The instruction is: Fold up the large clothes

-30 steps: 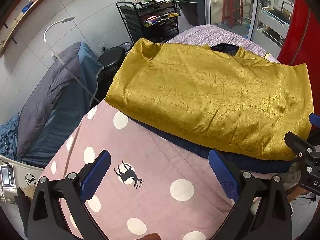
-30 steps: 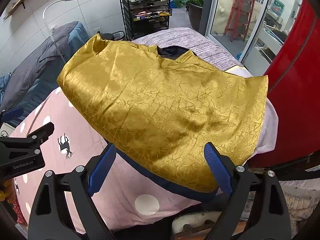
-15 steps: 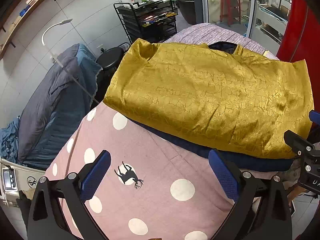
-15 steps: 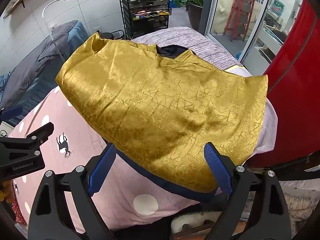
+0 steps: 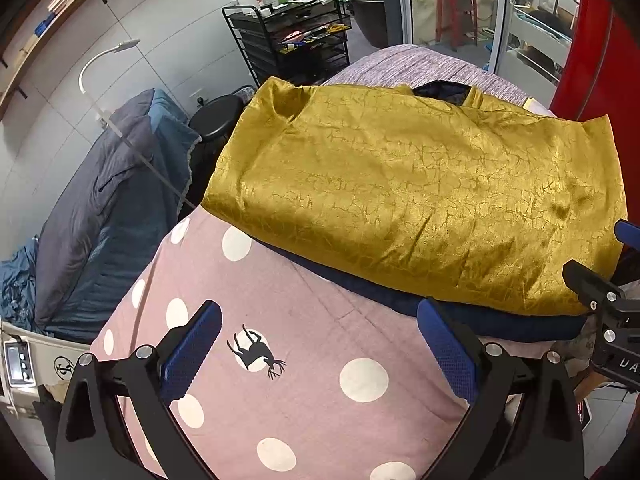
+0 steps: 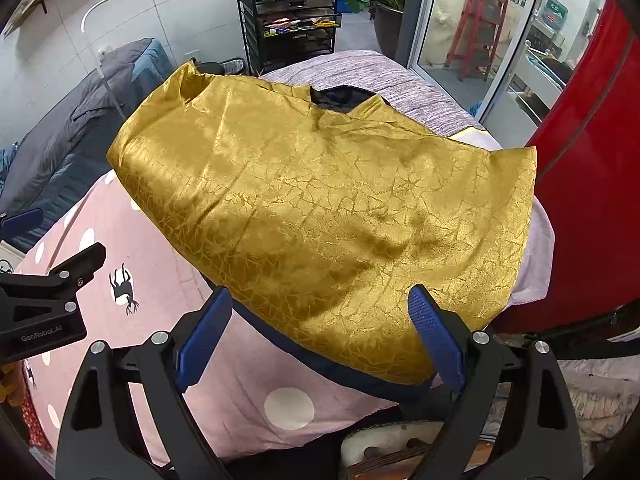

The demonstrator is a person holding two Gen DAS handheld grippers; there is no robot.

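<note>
The left gripper (image 5: 320, 354) is held wide open with nothing between its 2 blue pads, above the pink dotted sheet (image 5: 304, 380). The right gripper (image 6: 318, 338) is likewise spread wide and empty, its pads just short of the near edge of the gold garment (image 6: 320, 208). The garment is laid flat across the bed, its long axis running left to right, with the neck opening (image 6: 340, 100) turned to the far side. A dark blue layer (image 5: 460, 312) is seen under its near edge. To the left a grey quilt (image 5: 100, 208) and a white lamp (image 5: 108, 64) are found; further back a black rack (image 6: 296, 28) with bottles, and to the right a red panel (image 6: 592, 168) close beside the bed.
</note>
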